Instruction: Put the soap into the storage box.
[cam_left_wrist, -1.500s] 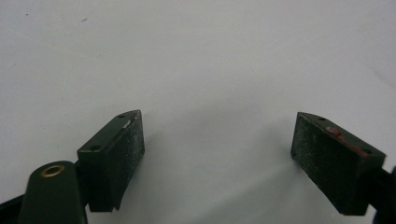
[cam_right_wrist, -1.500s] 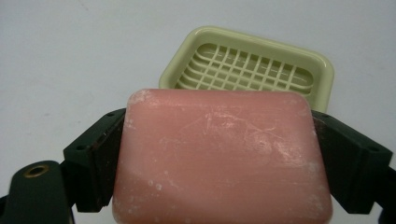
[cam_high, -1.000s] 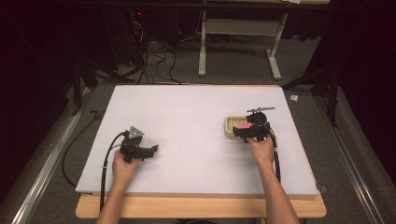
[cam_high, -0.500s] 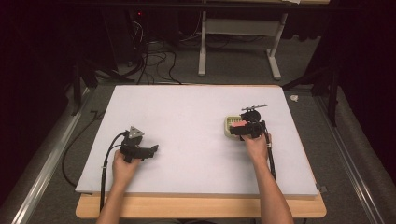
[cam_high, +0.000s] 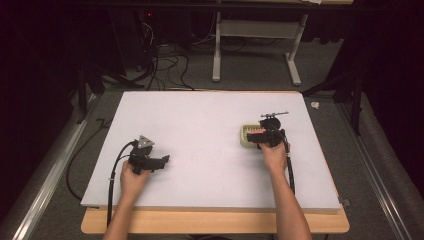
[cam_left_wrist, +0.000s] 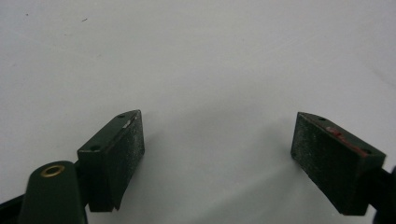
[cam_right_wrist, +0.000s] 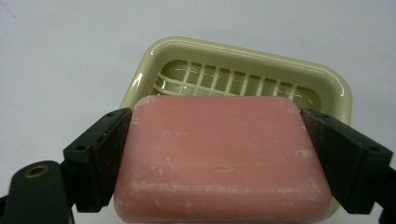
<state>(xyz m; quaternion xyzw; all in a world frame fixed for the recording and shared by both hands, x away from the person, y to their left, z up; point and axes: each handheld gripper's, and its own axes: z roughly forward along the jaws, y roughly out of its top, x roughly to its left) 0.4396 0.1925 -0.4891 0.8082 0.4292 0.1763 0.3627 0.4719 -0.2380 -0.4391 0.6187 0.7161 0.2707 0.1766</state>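
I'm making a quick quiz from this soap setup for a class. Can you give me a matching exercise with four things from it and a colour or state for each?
Things:
1. soap bar
2. soap dish
3. left gripper
4. right gripper

Colours or states:
A. open, with nothing between its jaws
B. pale yellow-green, with a slatted bottom
C. shut on the pink bar
D. pink, with whitish scuffs

Pairs: 1-D, 2-B, 3-A, 4-C

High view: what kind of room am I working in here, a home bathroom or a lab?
Probably a lab or recording workspace, not a bathroom: a white board on a wooden table, loose cables on grey carpet, and a metal stand behind.
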